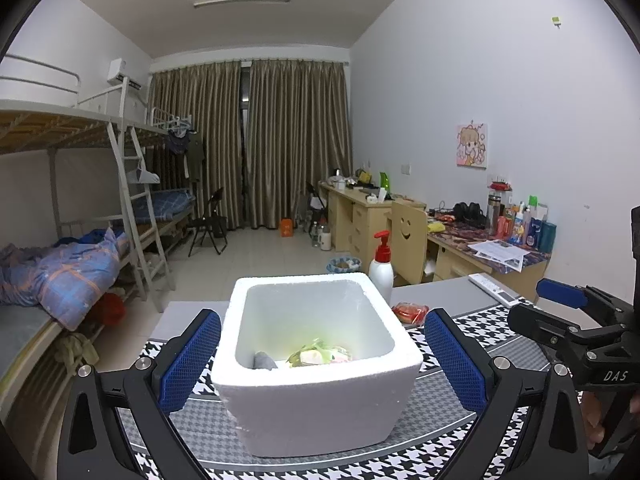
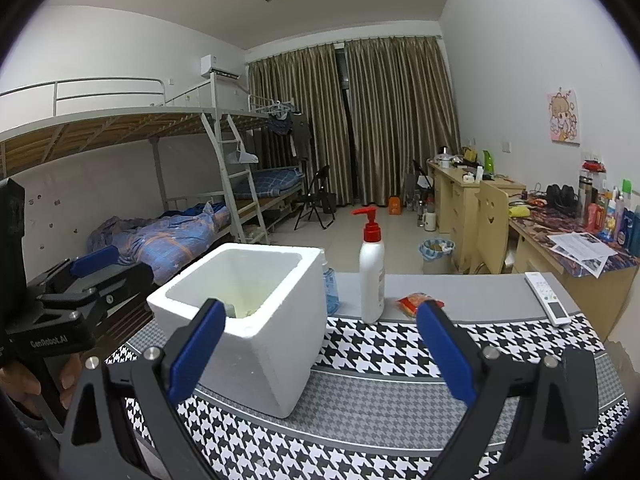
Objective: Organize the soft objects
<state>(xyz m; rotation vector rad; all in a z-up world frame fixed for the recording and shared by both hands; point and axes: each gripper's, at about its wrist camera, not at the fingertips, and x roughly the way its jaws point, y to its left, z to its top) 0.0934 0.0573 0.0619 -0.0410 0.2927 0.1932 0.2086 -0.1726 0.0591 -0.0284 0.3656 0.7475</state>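
Spread wide and empty, both the left gripper (image 1: 322,364) and right gripper (image 2: 320,354) are held near the foam box (image 1: 316,360), where soft items (image 1: 320,356) are gathered, while a red packet (image 2: 418,303) is left behind it.

On the table stood one foam box (image 1: 316,396), one pump bottle (image 2: 371,276), one red packet (image 2: 416,302), one remote (image 2: 547,298).

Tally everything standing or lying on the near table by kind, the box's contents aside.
Foam box: 1
Pump bottle: 1
Clear blue-labelled bottle: 1
Red snack packet: 1
Remote control: 1
Total: 5
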